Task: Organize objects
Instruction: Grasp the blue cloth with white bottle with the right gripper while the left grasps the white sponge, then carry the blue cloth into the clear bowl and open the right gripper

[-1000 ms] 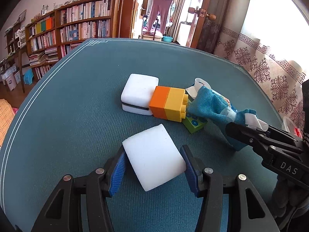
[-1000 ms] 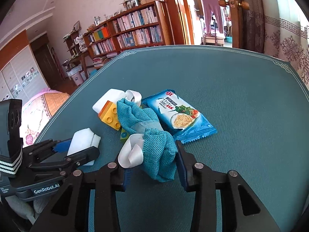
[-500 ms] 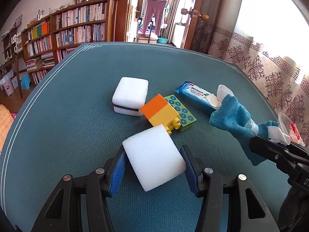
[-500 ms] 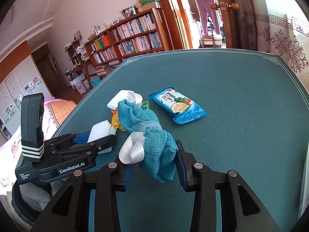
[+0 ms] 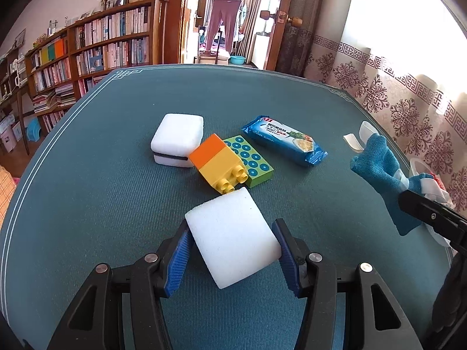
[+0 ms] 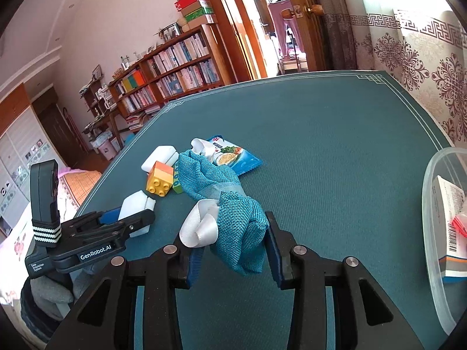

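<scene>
My left gripper (image 5: pixel 232 250) is shut on a white foam block (image 5: pixel 232 236), held just above the teal table (image 5: pixel 87 189). Beyond it lie an orange and yellow toy brick (image 5: pixel 220 166), a green studded plate (image 5: pixel 251 160), a white case with a dark seam (image 5: pixel 177 138) and a blue snack packet (image 5: pixel 284 140). My right gripper (image 6: pixel 233 256) is shut on a teal woven cloth with a white ribbon (image 6: pixel 230 204), lifted off the table; the same cloth (image 5: pixel 379 172) shows at the right of the left wrist view. The left gripper (image 6: pixel 128 218) appears at the left of the right wrist view.
A clear plastic bin (image 6: pixel 429 218) holding a boxed item (image 6: pixel 451 233) stands at the table's right edge. Bookshelves (image 5: pixel 96 49) line the far wall, with an open doorway (image 5: pixel 227 29) behind and a patterned curtain (image 5: pixel 394 96) along the right side.
My right gripper has carried the teal cloth to the right, away from the bricks and snack packet, uncovering them, and the plastic bin has come into its view. The left gripper still holds the foam block in place.
</scene>
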Motion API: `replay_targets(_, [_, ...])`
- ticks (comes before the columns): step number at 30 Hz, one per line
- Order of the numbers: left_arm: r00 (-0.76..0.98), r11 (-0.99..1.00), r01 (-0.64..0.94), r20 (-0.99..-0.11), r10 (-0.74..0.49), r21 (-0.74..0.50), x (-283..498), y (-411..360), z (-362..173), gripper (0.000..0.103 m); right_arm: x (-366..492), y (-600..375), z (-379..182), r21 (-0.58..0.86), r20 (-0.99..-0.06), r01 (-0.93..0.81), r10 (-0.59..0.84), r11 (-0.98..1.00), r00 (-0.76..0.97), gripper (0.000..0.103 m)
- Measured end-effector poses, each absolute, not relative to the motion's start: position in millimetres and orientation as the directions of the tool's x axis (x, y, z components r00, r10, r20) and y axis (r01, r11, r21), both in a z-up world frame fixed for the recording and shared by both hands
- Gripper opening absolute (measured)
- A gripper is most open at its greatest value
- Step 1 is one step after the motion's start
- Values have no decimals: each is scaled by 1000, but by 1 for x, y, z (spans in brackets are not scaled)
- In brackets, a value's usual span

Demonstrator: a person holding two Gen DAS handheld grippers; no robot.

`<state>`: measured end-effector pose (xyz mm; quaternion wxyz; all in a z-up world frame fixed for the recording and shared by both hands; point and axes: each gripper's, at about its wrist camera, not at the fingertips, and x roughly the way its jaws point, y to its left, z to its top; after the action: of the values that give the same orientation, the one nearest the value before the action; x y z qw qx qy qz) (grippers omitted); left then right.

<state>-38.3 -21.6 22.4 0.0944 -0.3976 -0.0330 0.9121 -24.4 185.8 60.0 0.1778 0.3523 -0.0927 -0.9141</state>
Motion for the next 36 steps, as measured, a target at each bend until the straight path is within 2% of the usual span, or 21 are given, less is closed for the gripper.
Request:
replay_targets(26, [-650, -954, -277, -708, 276, -118, -33, 44, 38, 58, 7, 325, 106, 247, -541, -57, -90, -967, -836, 39])
replay_targets(36, [-636, -940, -323, -711, 300, -109, -30, 67, 40, 58, -10, 386, 111, 192, -556, -199, 60, -961, -829, 39])
